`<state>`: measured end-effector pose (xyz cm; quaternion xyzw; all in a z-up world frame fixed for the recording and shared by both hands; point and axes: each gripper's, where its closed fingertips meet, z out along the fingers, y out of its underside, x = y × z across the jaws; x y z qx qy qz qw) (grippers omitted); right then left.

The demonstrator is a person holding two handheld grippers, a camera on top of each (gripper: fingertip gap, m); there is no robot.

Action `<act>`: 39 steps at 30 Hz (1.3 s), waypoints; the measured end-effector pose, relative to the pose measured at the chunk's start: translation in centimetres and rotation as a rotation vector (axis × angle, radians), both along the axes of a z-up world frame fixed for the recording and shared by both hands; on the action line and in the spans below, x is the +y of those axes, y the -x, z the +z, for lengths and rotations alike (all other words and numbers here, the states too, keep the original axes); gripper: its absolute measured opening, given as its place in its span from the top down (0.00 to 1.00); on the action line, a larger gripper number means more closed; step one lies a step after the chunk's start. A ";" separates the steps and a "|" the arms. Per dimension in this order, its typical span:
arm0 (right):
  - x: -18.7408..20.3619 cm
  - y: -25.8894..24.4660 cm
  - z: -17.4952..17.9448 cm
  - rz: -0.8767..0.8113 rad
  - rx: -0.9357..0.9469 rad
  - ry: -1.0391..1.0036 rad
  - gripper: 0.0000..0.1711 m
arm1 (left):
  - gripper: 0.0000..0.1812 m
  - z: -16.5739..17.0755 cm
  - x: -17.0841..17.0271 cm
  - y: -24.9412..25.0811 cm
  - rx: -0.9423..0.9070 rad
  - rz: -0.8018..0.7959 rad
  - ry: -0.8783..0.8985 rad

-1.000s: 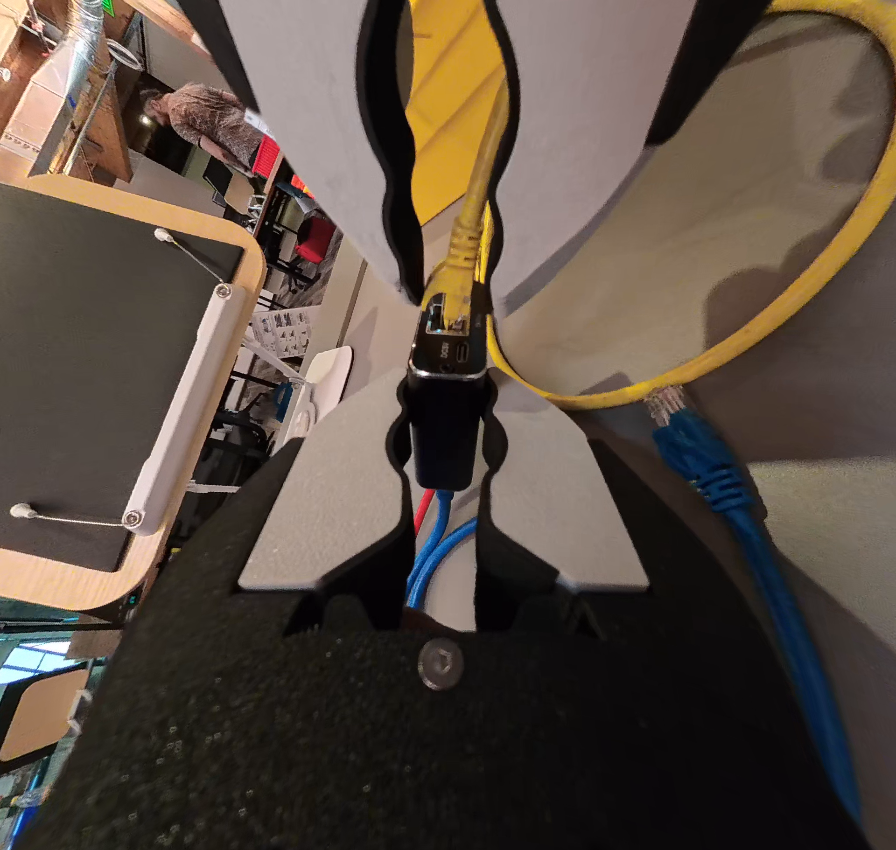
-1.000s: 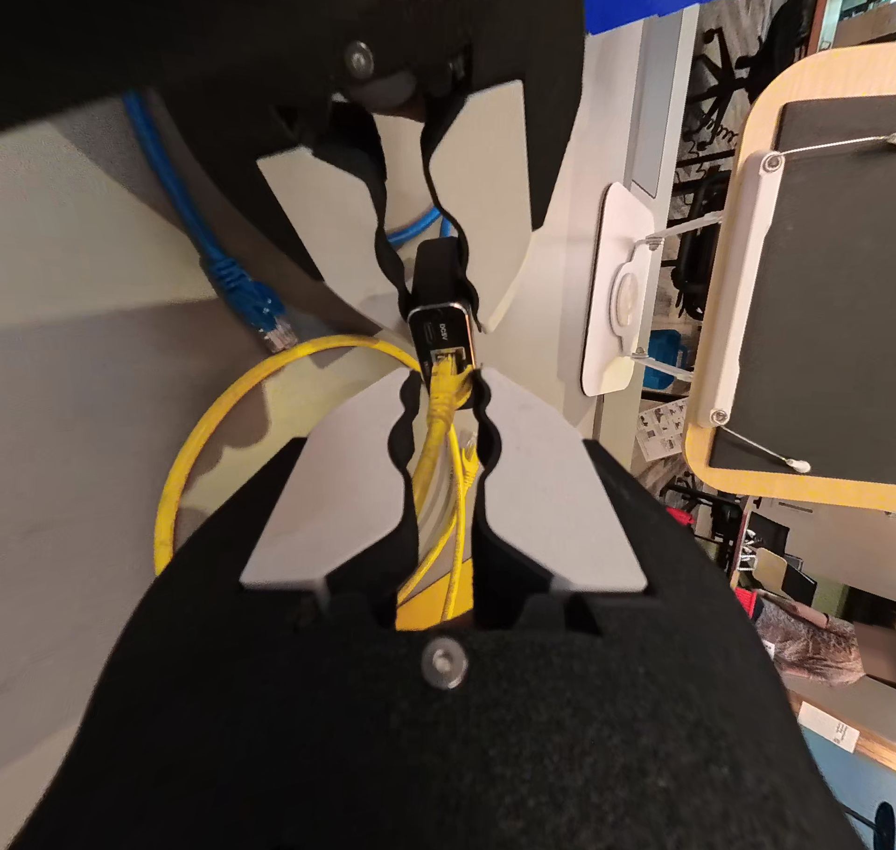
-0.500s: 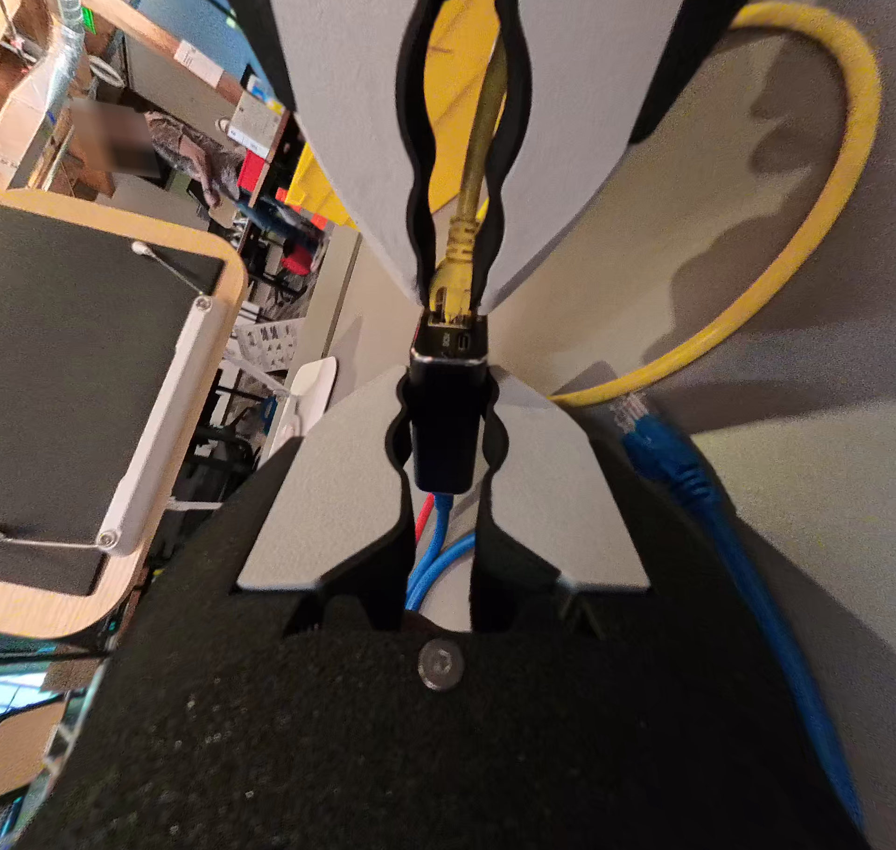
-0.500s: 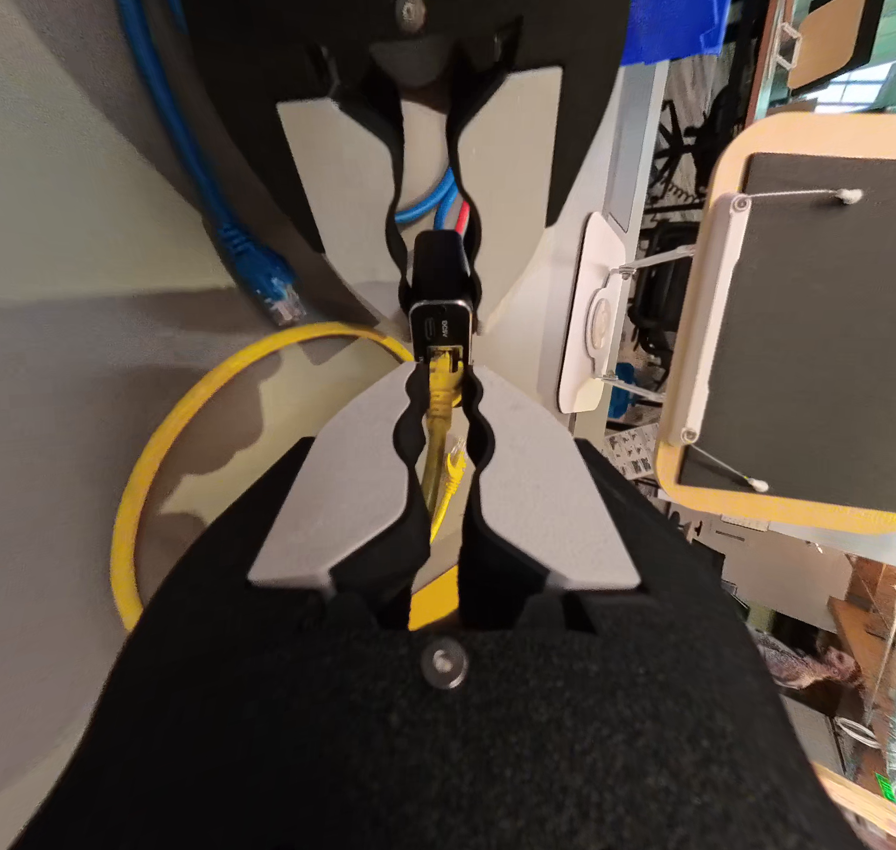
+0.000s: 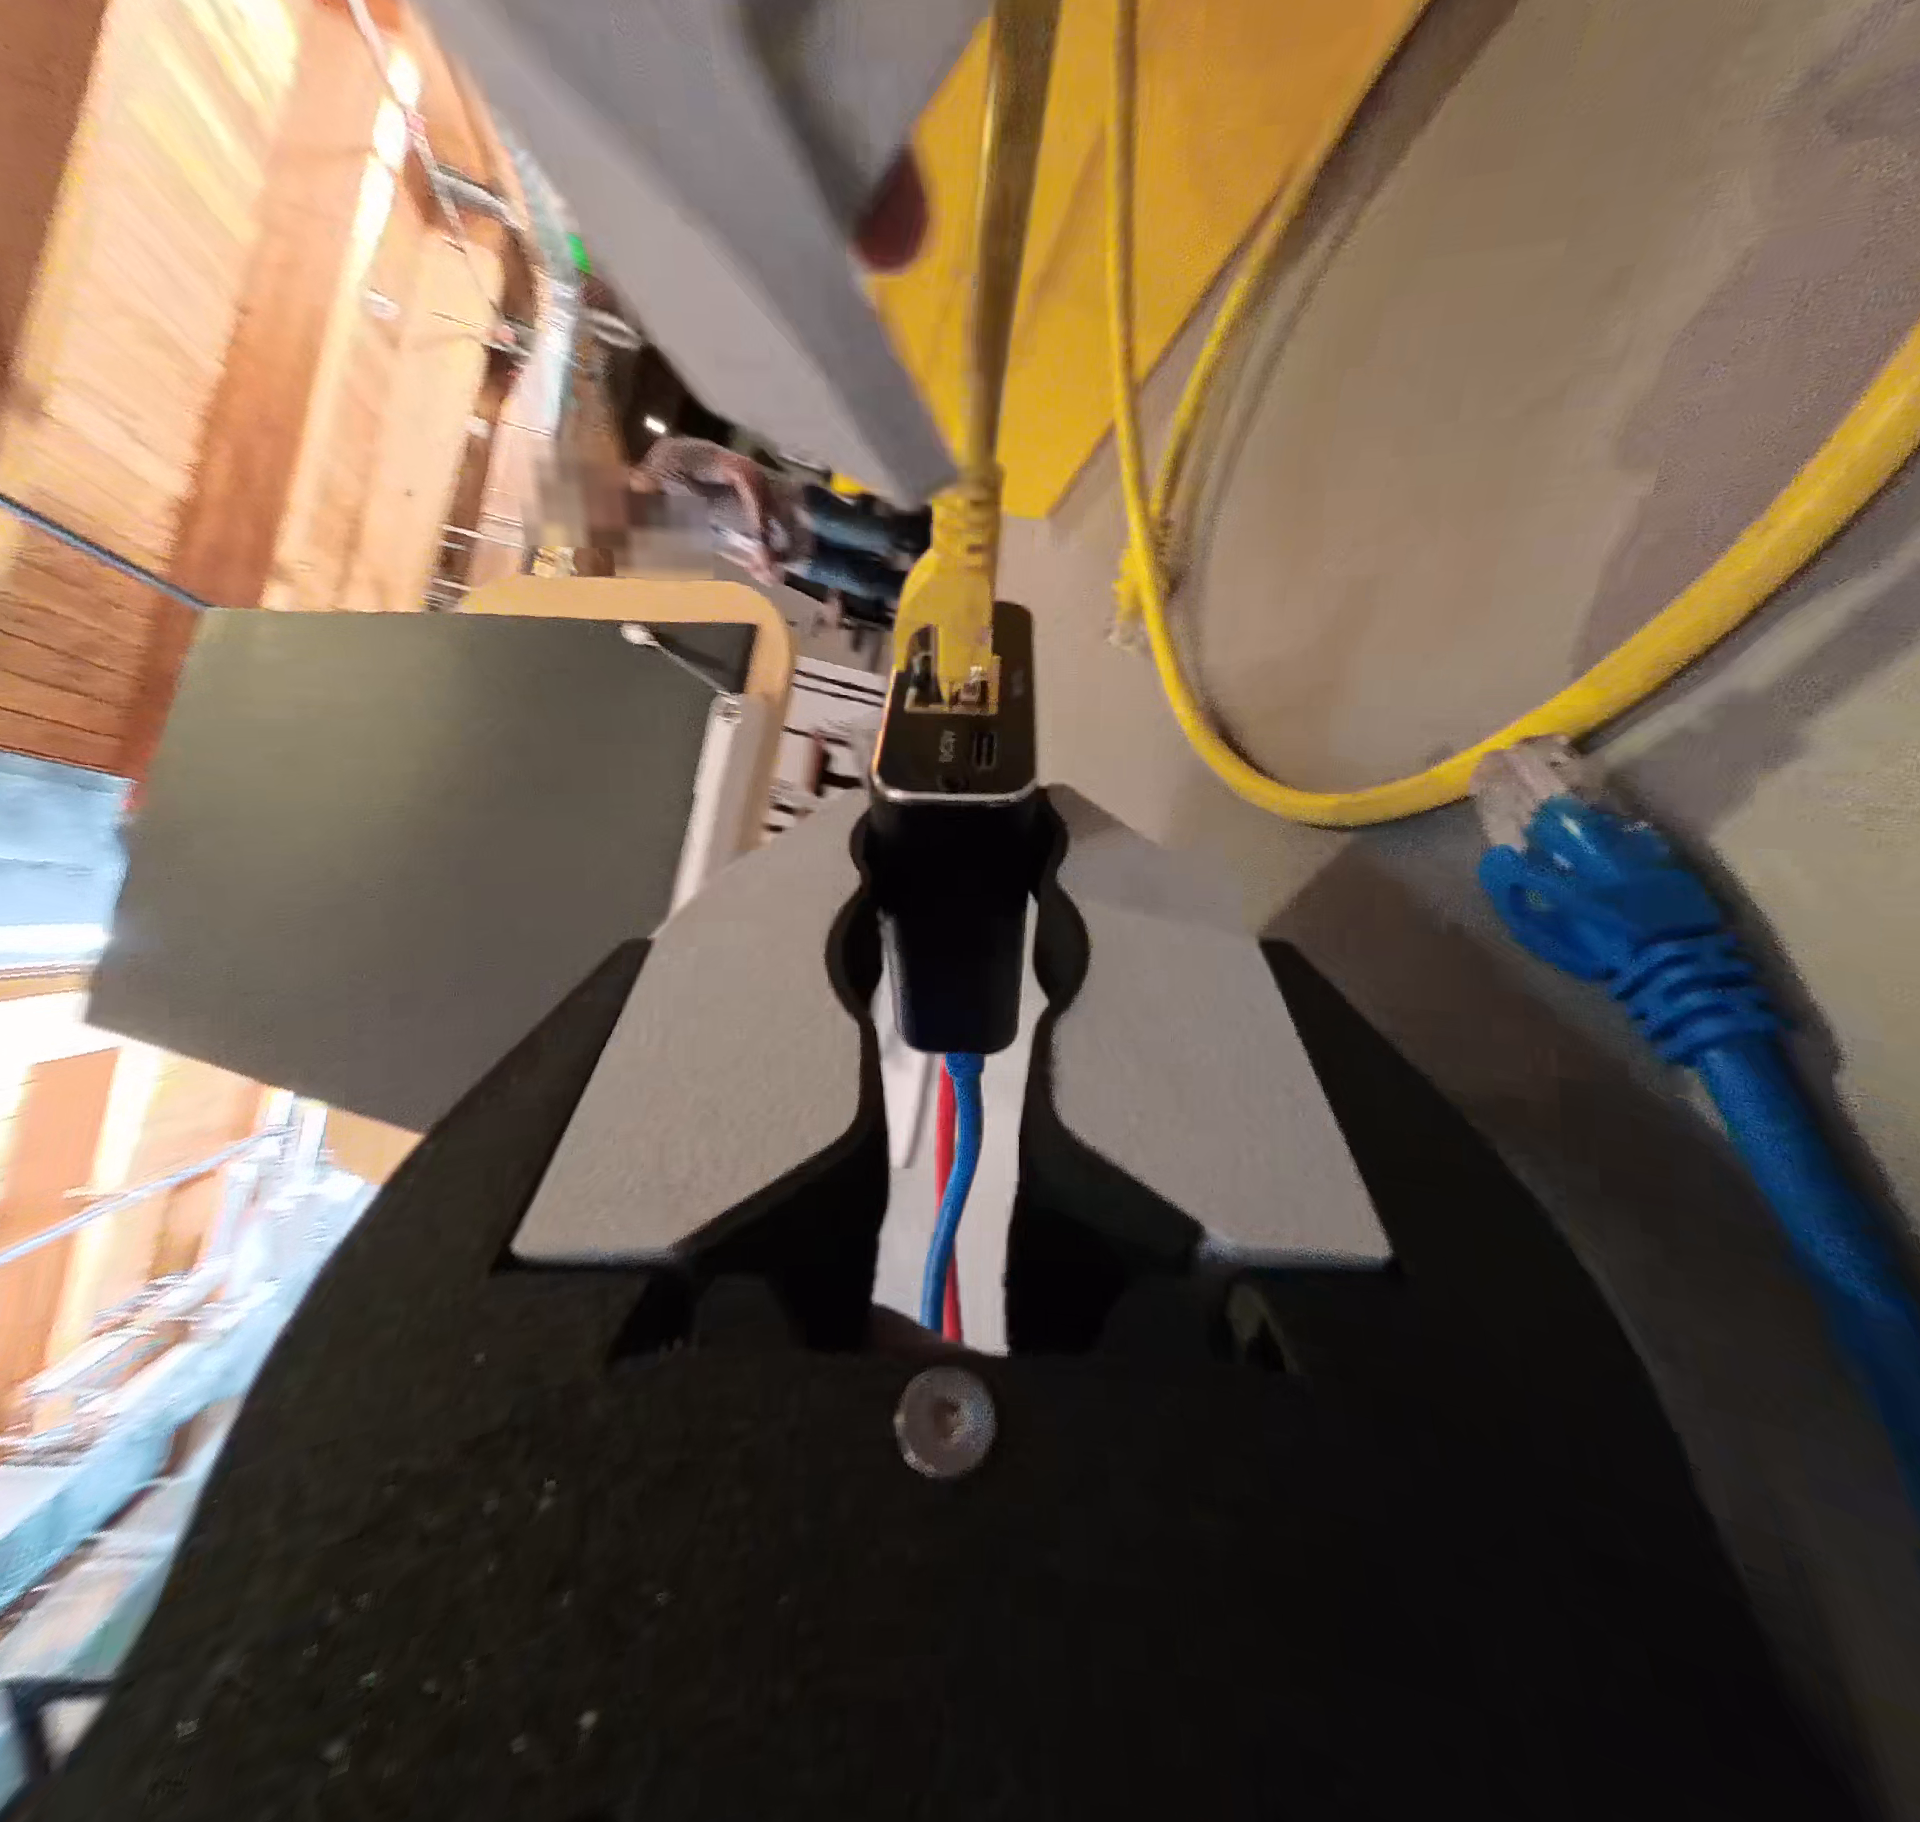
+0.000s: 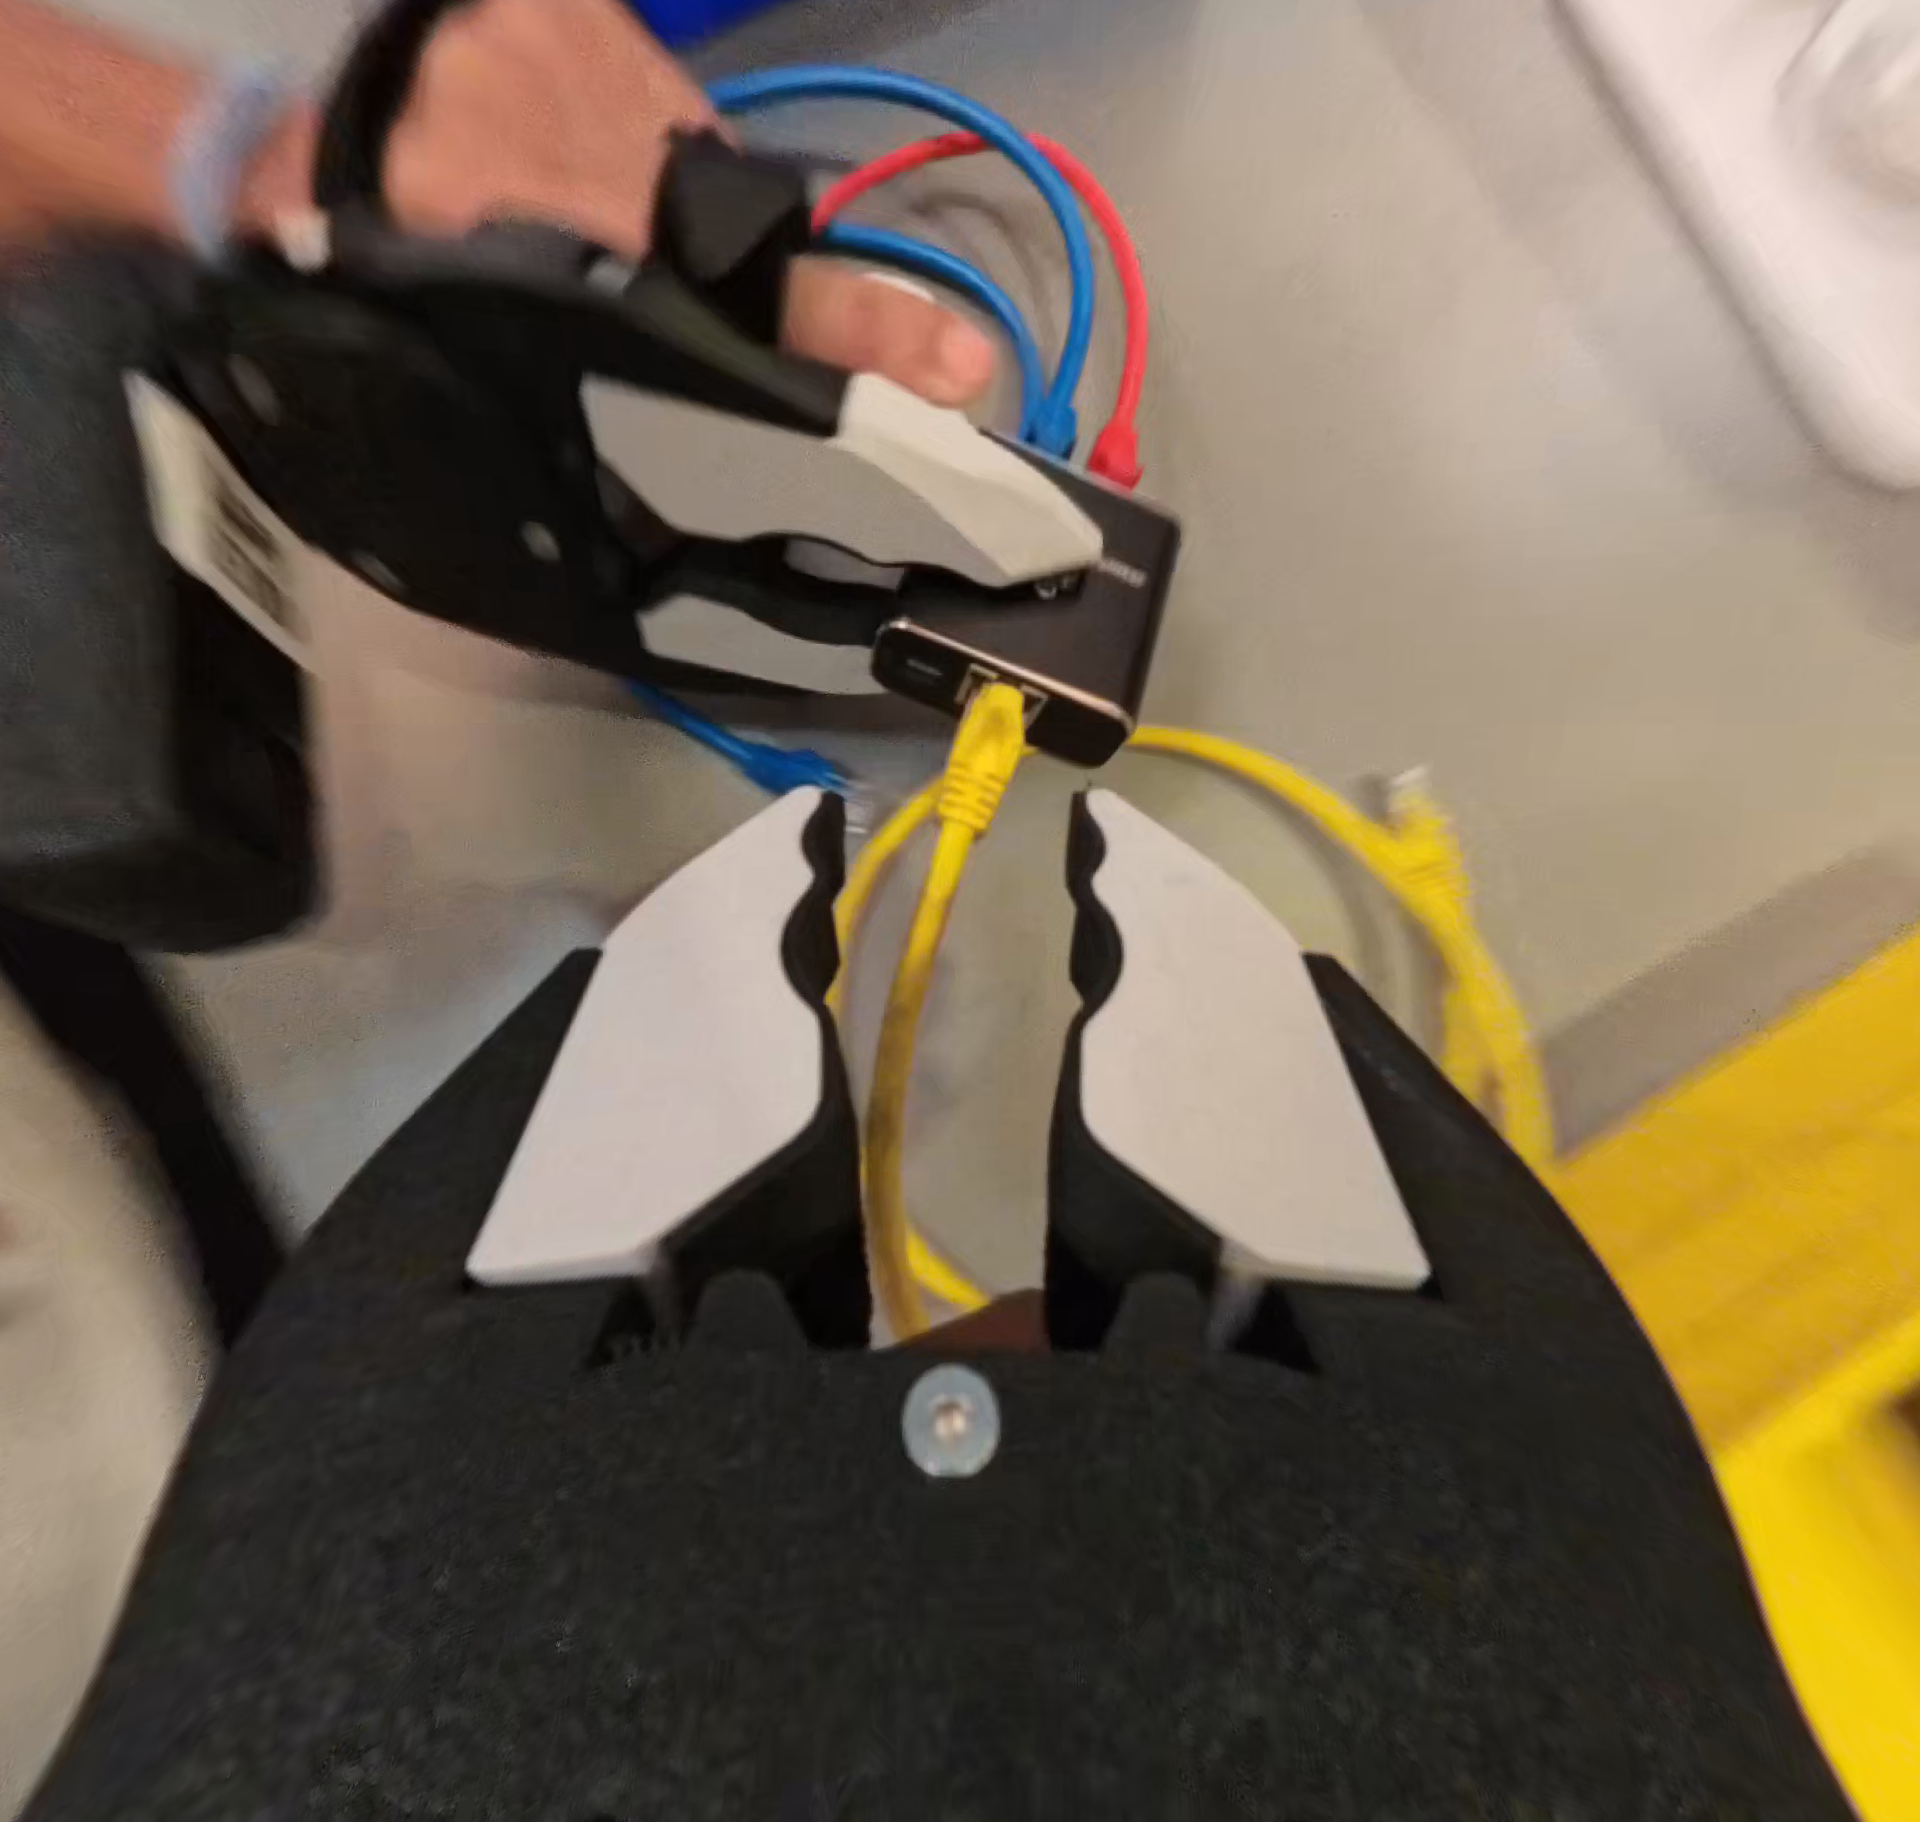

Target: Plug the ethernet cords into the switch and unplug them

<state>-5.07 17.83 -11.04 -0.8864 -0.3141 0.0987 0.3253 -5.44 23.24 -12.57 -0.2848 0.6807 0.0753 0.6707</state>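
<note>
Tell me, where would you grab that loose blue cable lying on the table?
Probably on the ribbed blue boot just behind its clear plug tip, coming down from above with a finger on each side. The boot is thicker and stiffer than the cord, and the plug lies flat on the table, free of the yellow cable.
</note>
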 end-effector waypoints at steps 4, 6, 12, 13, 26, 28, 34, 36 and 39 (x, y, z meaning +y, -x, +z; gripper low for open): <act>-0.6 1.5 1.2 -0.162 0.647 0.464 0.72 | 0.86 2.3 -1.1 0.4 -0.094 -0.027 -0.165; -0.4 1.9 1.5 -0.189 0.831 0.556 0.80 | 0.86 3.1 -1.5 0.6 -0.128 -0.032 -0.219; -0.2 2.5 1.8 -0.208 1.076 0.592 0.89 | 0.87 3.3 -1.1 0.8 -0.134 -0.018 -0.245; -0.1 2.5 1.8 -0.212 1.102 0.592 0.89 | 0.87 3.4 -1.1 0.8 -0.137 -0.020 -0.253; 0.7 2.4 1.9 -0.287 1.264 0.579 0.91 | 0.87 3.7 -0.6 1.0 -0.136 0.003 -0.297; 0.8 2.3 1.9 -0.306 1.272 0.572 0.91 | 0.87 3.6 -0.5 1.0 -0.135 0.010 -0.300; 0.9 2.3 1.8 -0.327 1.270 0.514 0.91 | 0.87 3.7 -0.5 1.1 -0.130 0.017 -0.332; 0.6 2.6 1.6 -0.312 1.205 0.446 0.92 | 0.87 3.9 -0.6 1.2 -0.139 0.020 -0.347; 0.5 2.6 1.9 -0.319 1.196 0.411 0.92 | 0.87 4.2 -0.7 1.2 -0.151 0.032 -0.359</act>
